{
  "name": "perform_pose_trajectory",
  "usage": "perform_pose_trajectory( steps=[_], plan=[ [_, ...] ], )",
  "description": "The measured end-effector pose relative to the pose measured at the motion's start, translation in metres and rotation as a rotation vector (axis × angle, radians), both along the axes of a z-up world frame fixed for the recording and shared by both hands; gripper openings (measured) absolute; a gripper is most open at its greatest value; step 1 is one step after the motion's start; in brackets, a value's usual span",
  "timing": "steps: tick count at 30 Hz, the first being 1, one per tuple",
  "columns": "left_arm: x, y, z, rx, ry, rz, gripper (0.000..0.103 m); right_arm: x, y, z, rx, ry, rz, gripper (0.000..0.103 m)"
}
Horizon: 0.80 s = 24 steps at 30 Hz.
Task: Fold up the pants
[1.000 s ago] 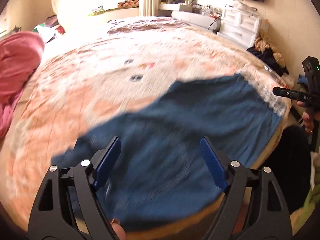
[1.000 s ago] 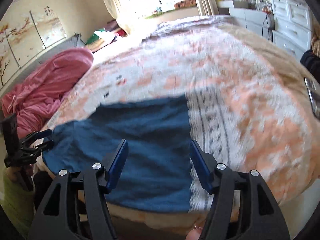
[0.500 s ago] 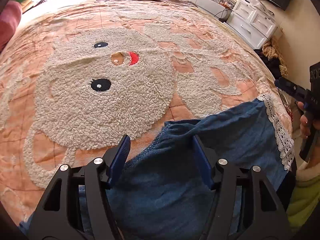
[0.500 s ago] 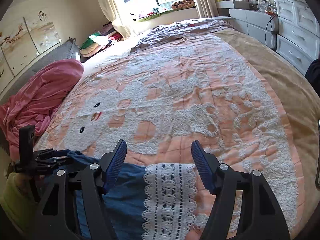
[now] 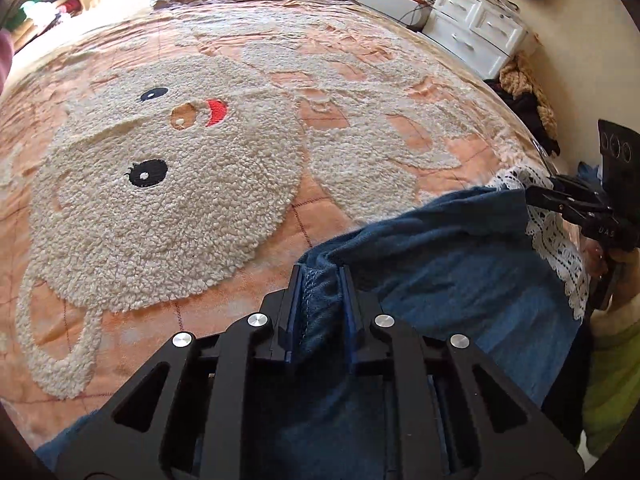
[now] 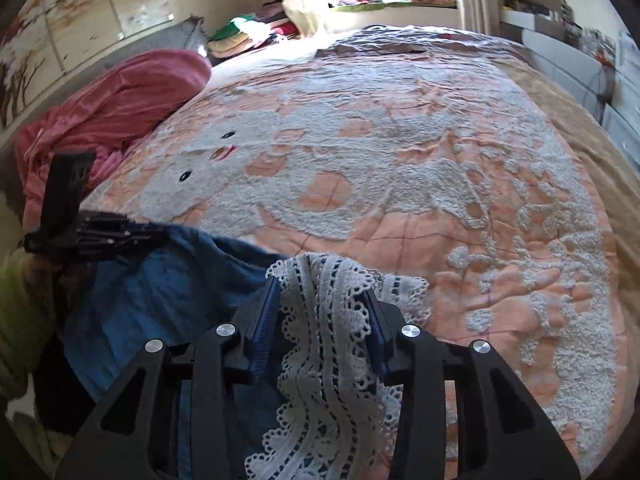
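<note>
The blue denim pants [image 5: 448, 264] with a white lace hem [image 5: 560, 240] hang over the near edge of the bed. My left gripper [image 5: 320, 276] is shut on a bunched blue corner of the pants. My right gripper [image 6: 324, 292] is shut on the lace hem [image 6: 320, 344] at the other corner. Each gripper shows in the other's view: the right one [image 5: 568, 200] at the far right, the left one [image 6: 132, 236] at the left, both holding the same edge lifted.
The bed carries a peach quilt with a fuzzy white bear face [image 5: 168, 184]. A pink blanket [image 6: 112, 104] is heaped at the left side. White drawers [image 5: 476, 32] and a clothes pile [image 5: 528, 92] stand to the right of the bed.
Both grippers have closed from open onto the pants edge. The pants' near edge is now lifted and bunched between them.
</note>
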<state>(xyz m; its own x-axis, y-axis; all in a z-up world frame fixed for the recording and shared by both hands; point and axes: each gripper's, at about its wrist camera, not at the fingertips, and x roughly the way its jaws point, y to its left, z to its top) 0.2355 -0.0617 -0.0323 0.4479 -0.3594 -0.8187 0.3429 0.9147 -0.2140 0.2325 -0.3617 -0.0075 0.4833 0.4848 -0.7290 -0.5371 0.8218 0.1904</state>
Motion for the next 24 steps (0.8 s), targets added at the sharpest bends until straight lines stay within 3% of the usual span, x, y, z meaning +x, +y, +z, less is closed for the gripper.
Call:
perform_pose_trajectory(
  steps=[3, 5, 8, 11, 17, 20, 22, 24],
  plan=[
    [-0.009, -0.009, 0.002, 0.075, -0.041, -0.039, 0.011, -0.003, 0.010, -0.008, -0.078, -0.002, 0.016, 0.038],
    [-0.008, -0.012, 0.001, 0.103, -0.049, -0.045, 0.011, 0.002, 0.006, -0.010, -0.053, 0.022, 0.002, 0.038],
    [-0.005, -0.008, 0.001, 0.100, -0.042, -0.024, 0.017, 0.009, -0.015, -0.004, 0.035, 0.033, -0.069, 0.053],
    [-0.002, -0.003, -0.001, 0.094, -0.022, 0.004, 0.032, 0.023, -0.030, -0.007, 0.058, 0.063, -0.130, 0.054],
    [0.007, -0.001, -0.008, 0.057, 0.015, 0.015, 0.028, 0.035, -0.021, -0.026, 0.023, 0.127, -0.129, 0.053],
    [0.007, -0.004, -0.007, 0.045, 0.027, 0.008, 0.017, 0.024, -0.016, -0.025, 0.007, 0.110, -0.104, 0.040],
    [0.005, -0.008, -0.006, 0.059, 0.019, -0.003, 0.012, 0.014, -0.007, -0.022, -0.003, 0.095, -0.068, 0.022],
    [0.003, -0.010, -0.004, 0.075, 0.007, 0.005, 0.008, 0.006, 0.000, -0.015, -0.005, 0.057, -0.055, 0.019]
  ],
)
